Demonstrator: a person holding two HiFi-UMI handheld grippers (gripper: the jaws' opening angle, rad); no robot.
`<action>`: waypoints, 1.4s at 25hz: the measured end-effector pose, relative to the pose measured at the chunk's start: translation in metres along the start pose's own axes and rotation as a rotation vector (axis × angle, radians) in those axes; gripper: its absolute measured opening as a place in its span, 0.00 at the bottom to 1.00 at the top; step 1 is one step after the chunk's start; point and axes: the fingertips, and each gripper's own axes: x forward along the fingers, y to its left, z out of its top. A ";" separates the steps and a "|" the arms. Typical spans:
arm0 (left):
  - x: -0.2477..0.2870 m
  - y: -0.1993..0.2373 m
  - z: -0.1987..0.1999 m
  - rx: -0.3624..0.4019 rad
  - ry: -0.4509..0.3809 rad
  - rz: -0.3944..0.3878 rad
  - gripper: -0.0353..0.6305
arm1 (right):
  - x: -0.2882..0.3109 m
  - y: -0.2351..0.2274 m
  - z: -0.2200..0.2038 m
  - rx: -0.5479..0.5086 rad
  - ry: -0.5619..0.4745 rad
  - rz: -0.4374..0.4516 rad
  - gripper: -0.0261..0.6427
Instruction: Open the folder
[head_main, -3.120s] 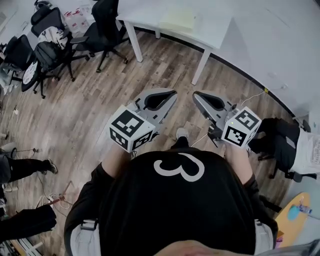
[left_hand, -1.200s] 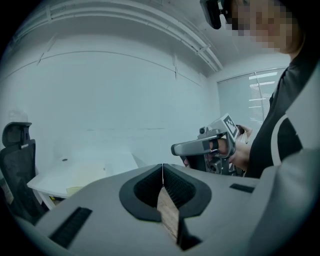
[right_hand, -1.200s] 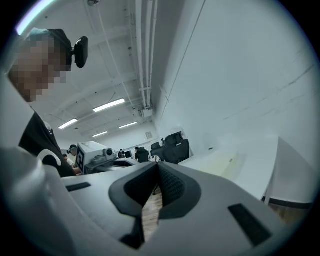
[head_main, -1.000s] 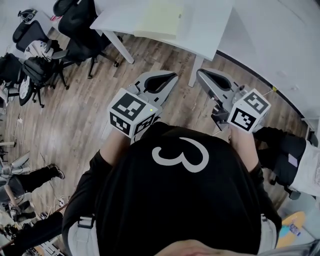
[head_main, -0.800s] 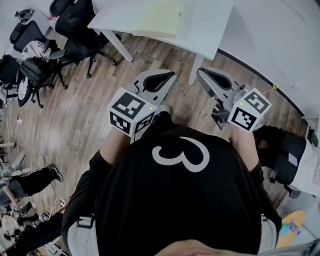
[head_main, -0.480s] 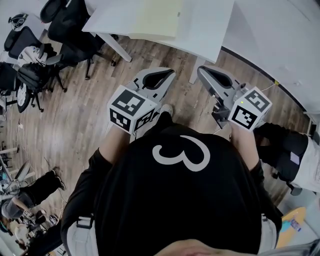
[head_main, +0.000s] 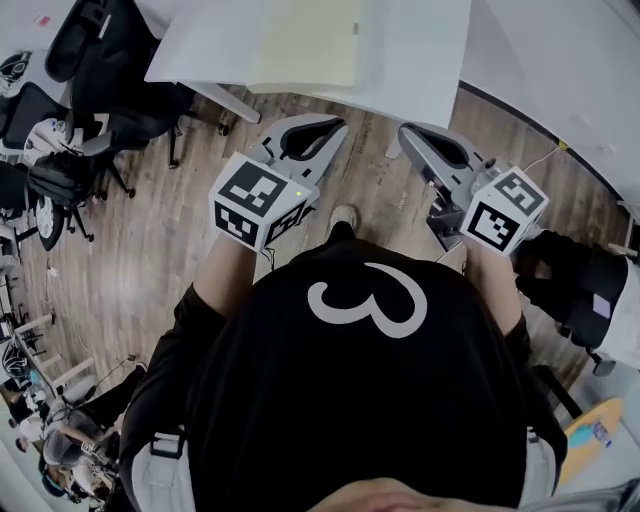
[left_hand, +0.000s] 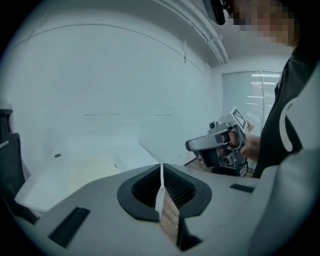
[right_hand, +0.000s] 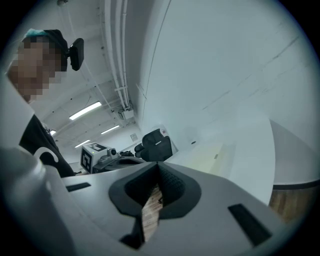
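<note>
Your left gripper, jaws closed and empty, now reaches the white table's near edge. The pale yellow folder lies flat at 12 o'clock, nearer than before. Your right gripper is likewise closed and empty.

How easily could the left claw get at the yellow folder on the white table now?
Probably yes: the folder lies flat by the table's near edge, and only open air shows between it and the shut left claw.
</note>
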 end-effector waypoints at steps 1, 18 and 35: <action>0.005 0.009 -0.001 0.005 0.014 -0.006 0.08 | 0.006 -0.006 0.001 0.008 0.000 -0.010 0.07; 0.085 0.105 -0.059 0.143 0.218 -0.059 0.11 | 0.054 -0.077 -0.017 0.131 -0.011 -0.145 0.07; 0.136 0.139 -0.123 0.512 0.479 -0.031 0.31 | 0.065 -0.112 -0.058 0.234 -0.006 -0.231 0.07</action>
